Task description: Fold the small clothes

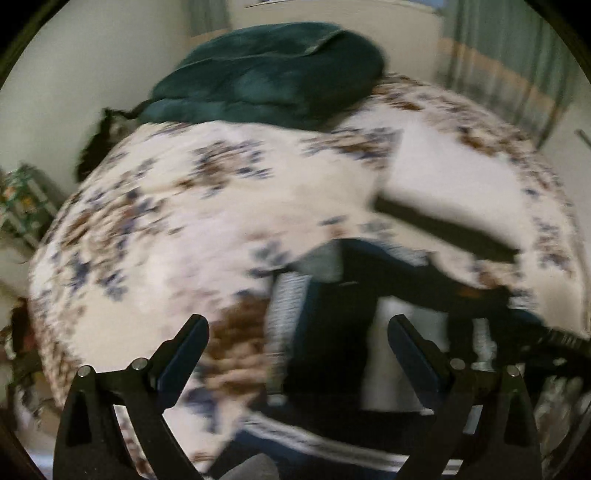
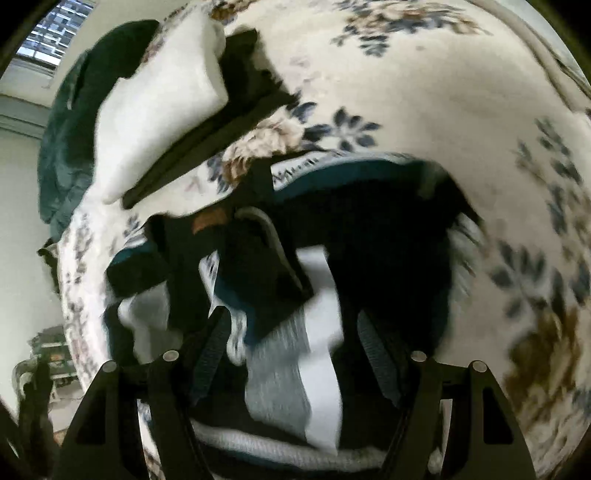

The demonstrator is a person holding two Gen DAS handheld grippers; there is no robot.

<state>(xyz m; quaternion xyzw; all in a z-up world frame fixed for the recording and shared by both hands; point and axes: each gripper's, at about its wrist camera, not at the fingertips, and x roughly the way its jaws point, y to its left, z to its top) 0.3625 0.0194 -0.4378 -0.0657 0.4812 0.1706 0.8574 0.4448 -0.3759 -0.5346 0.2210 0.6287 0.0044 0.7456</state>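
A heap of small clothes, dark, navy, grey and white, lies on the flowered bedspread (image 1: 159,206). In the left wrist view the heap (image 1: 332,332) sits just ahead of my open, empty left gripper (image 1: 297,332). In the right wrist view the heap (image 2: 280,280) fills the space under my open right gripper (image 2: 291,328), with a grey and white piece (image 2: 295,376) between the fingers; the jaws are apart and grip nothing. A stack of folded white and dark clothes (image 2: 162,110) lies farther up the bed and also shows in the left wrist view (image 1: 443,192). Both views are blurred.
A dark green blanket (image 1: 266,77) is bunched at the far end of the bed, also in the right wrist view (image 2: 70,147). A wall (image 1: 55,92) and a window (image 2: 51,33) lie beyond. Clutter (image 1: 22,203) stands on the floor beside the bed.
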